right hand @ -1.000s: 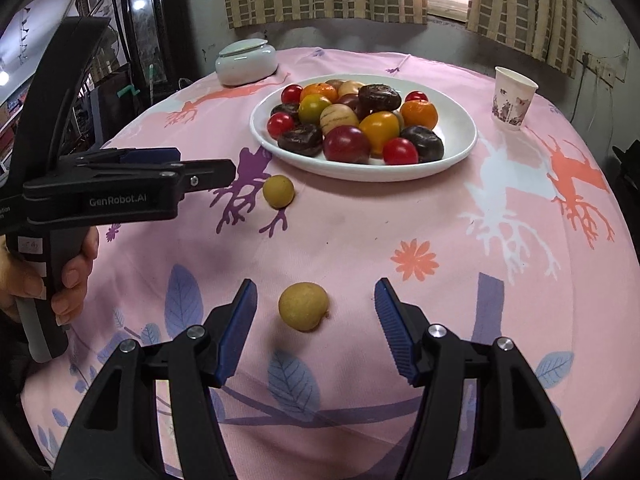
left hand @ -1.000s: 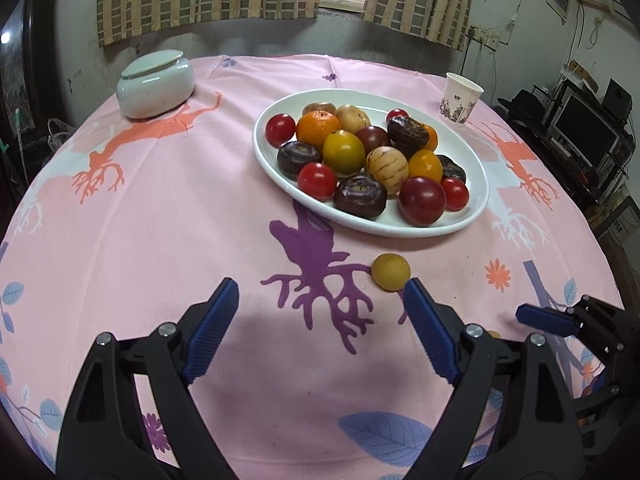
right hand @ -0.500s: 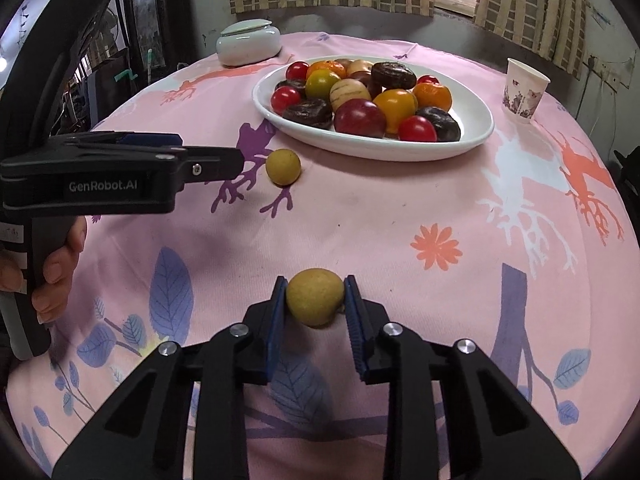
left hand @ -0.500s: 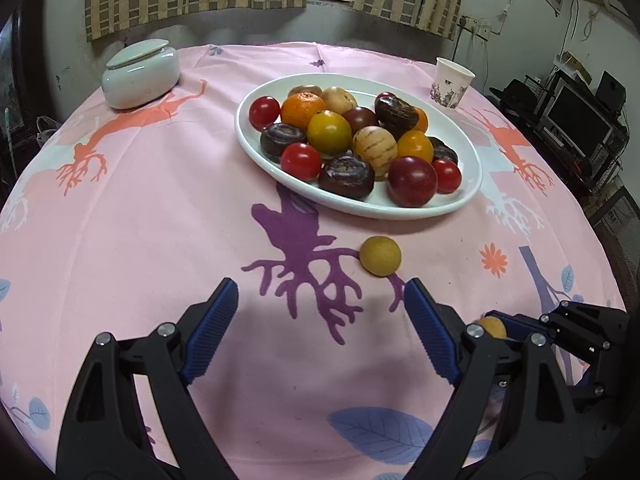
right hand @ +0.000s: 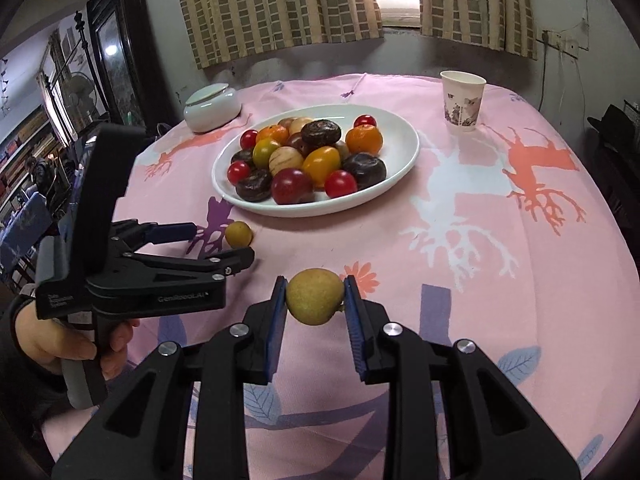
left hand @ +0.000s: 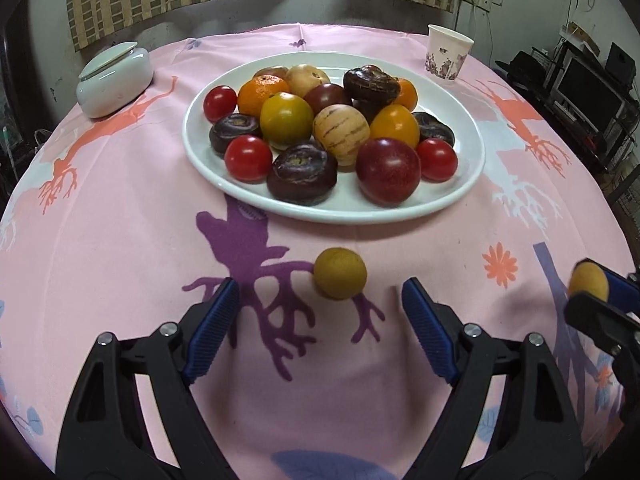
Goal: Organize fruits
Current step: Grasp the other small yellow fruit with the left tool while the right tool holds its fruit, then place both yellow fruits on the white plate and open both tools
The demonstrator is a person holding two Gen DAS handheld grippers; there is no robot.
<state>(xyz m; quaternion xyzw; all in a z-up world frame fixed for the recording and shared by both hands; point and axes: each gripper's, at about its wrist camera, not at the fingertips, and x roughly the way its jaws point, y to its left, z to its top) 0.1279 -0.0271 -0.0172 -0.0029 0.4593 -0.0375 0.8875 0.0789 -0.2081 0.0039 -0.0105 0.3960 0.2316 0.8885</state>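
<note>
Gripping one yellow fruit (right hand: 315, 296) in my right gripper (right hand: 315, 300), I've been narrowing my left gripper (left hand: 320, 304), jaws apart, near another yellow fruit (left hand: 340, 273) lying near the plate (left hand: 460, 196).

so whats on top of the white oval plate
A heap of fruit fills the white oval plate: red cherry tomatoes, oranges, dark purple fruits, a striped pale one. Pieces low in the heap are partly covered.

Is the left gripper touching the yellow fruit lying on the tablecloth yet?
Apart. In the left wrist view the left gripper has open jaws, and the yellow fruit sits beyond the fingertips with tablecloth visible between.
</note>
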